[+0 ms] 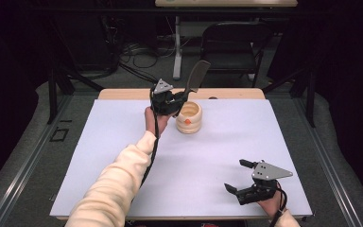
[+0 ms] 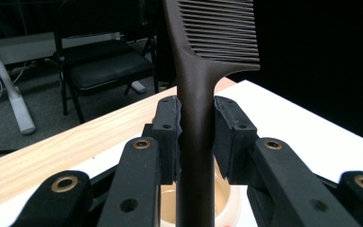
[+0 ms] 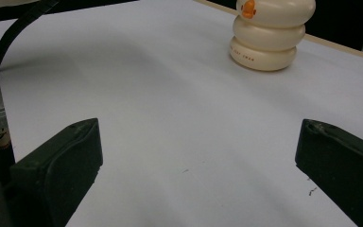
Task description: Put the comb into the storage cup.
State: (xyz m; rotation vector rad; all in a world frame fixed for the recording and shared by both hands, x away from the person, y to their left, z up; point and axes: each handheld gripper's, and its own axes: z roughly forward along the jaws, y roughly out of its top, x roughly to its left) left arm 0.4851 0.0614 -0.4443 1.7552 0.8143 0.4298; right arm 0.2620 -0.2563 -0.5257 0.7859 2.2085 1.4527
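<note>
My left gripper [image 1: 183, 96] is shut on the handle of a dark brown comb [image 1: 196, 76], which stands tilted up and right, just over the left rim of a cream ribbed cup [image 1: 189, 117] with an orange spot. In the left gripper view the comb [image 2: 196, 123] is clamped between the pads [image 2: 168, 137], teeth pointing right, with the cup [image 2: 234, 205] below. My right gripper [image 1: 238, 176] stands open near the table's front right, with nothing between its jaws. The right gripper view has the cup [image 3: 267, 35] far off at the upper right.
A white sheet [image 1: 123, 156] covers the table, with a wooden strip [image 1: 123, 94] along the far edge. A black folding chair [image 1: 234, 45] and a table leg [image 1: 177, 47] stand behind the table. A cream sleeve [image 1: 118, 179] crosses the left front.
</note>
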